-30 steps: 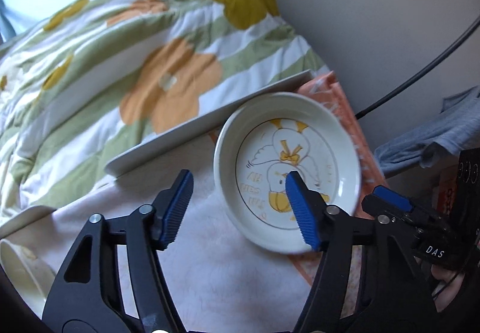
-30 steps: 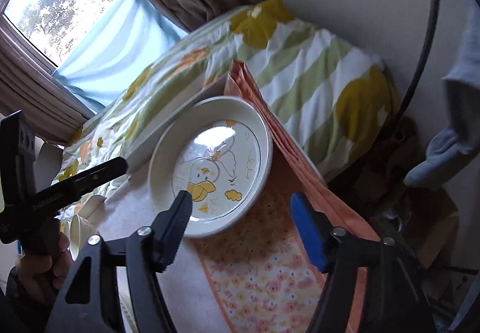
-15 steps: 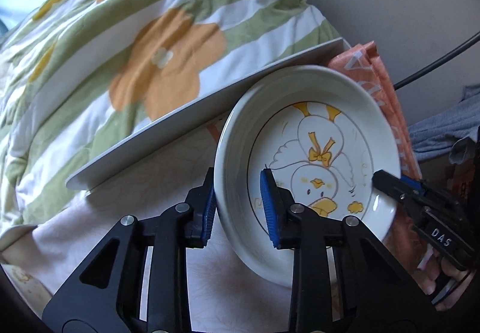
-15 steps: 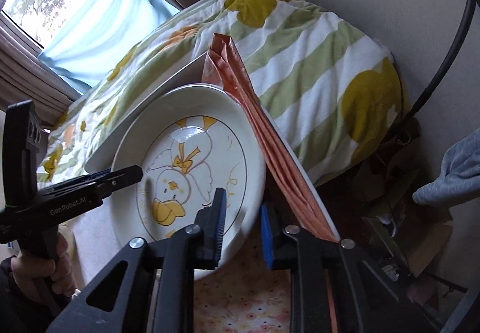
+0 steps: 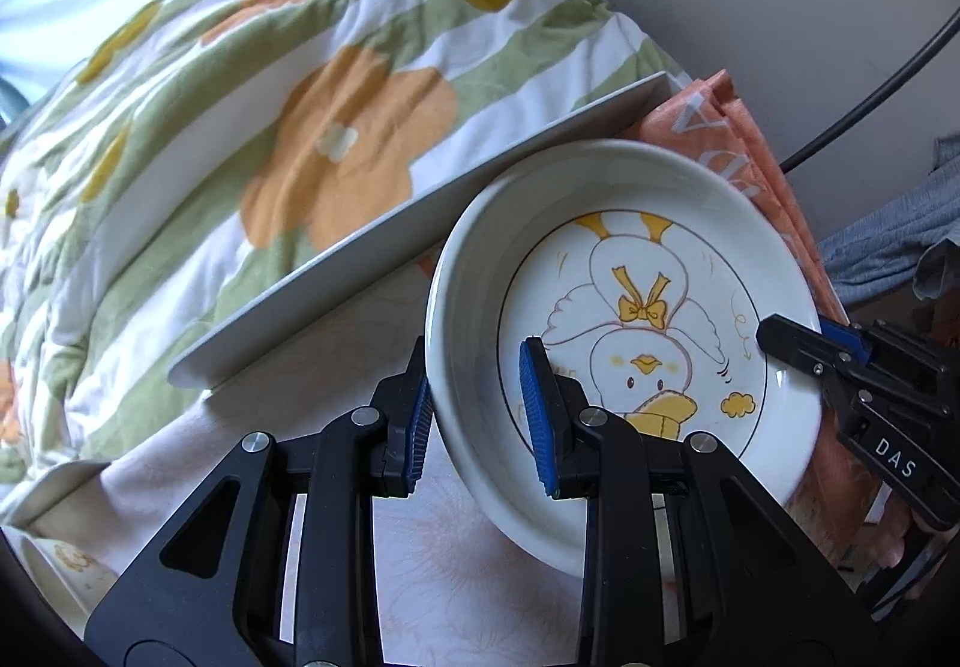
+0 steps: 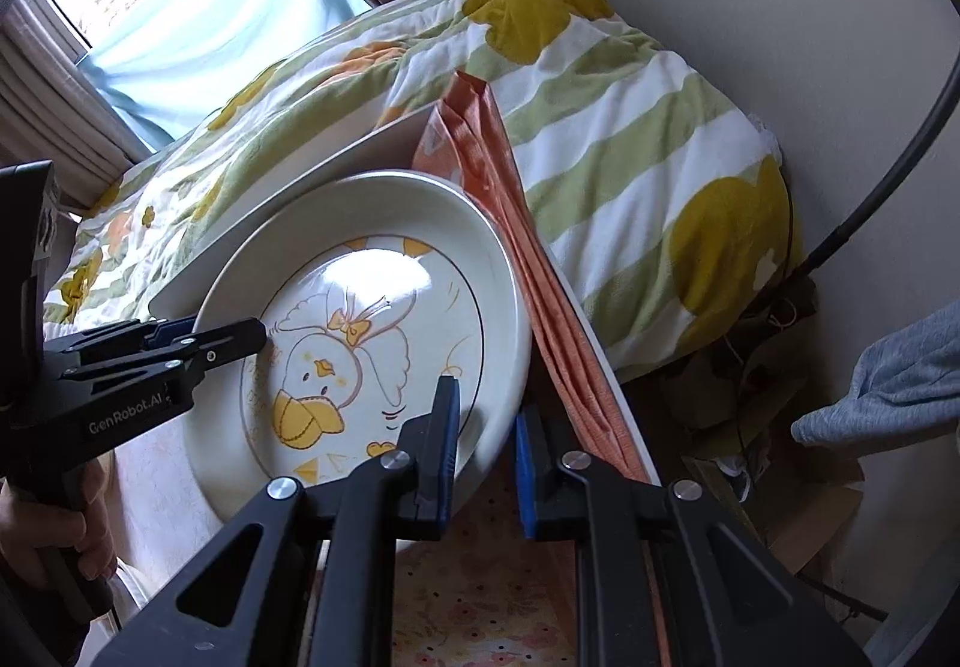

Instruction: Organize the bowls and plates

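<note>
Left wrist view: my left gripper (image 5: 475, 415) pinches the near rim of the duck plate (image 5: 648, 307), one blue pad outside the wall, one inside. On the plate's opposite edge, my right gripper (image 6: 485, 451) clamps the rim the same way, so both tongs are closed on one dish, I judge to share its weight and keep it level. The plate is tilted, seemingly lifted off the pale table cover (image 5: 456, 577) beneath it. Just behind the plate runs a white table edge (image 5: 420, 223), with a folded orange cloth (image 6: 498, 175) beside it. Beyond lies the flowered quilt (image 5: 300, 114), then the curtained window (image 6: 156, 0).
</note>
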`<state>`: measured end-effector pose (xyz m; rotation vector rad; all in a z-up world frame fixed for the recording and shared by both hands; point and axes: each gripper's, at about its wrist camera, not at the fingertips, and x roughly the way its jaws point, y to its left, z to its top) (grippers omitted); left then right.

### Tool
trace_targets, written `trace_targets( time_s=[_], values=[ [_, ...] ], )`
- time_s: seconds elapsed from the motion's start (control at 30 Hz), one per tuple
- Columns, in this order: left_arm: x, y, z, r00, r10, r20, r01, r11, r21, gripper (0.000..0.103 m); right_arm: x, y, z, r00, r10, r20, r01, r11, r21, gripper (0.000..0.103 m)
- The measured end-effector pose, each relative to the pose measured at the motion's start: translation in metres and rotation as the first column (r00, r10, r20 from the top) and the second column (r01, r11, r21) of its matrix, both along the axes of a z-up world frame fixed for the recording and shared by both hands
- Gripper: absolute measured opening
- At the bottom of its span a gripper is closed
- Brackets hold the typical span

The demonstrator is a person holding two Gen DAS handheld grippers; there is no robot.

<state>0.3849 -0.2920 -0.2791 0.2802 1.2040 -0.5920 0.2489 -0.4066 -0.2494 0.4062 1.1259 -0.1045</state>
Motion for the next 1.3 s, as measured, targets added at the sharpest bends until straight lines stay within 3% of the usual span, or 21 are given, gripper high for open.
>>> trace_targets(
  time_s=[0.27, 0.5, 0.87, 1.07, 1.3],
  values=[
    [-0.018, 0.015, 0.037, 0.998, 0.009, 0.06, -0.006, 0.999, -0.048, 0.025, -0.007, 0.006, 0.019, 0.999, 0.018, 0.033, -0.017, 0.999, -0.03, 0.016],
    [-0.046, 0.046, 0.082, 0.987, 0.048, 0.155, -0.034, 0.995, -0.09, 0.025, -0.022, 0.028, 0.061, 0.993, 0.065, 0.099, -0.06, 0.997, -0.056, 0.016],
    [-0.139, 0.151, 0.126, 0.967, 0.144, 0.208, -0.113, 0.982, -0.152, 0.025, -0.084, 0.102, 0.121, 0.969, 0.14, 0.206, -0.121, 0.987, -0.101, 0.016],
    [-0.192, 0.21, 0.128, 0.957, 0.204, 0.208, -0.175, 0.973, -0.149, 0.025, -0.125, 0.155, 0.128, 0.956, 0.196, 0.219, -0.181, 0.98, -0.089, 0.016],
    [-0.247, 0.264, 0.111, 0.948, 0.266, 0.173, -0.248, 0.962, -0.116, 0.025, -0.154, 0.202, 0.114, 0.939, 0.291, 0.184, -0.279, 0.956, -0.088, 0.016]
  ],
)
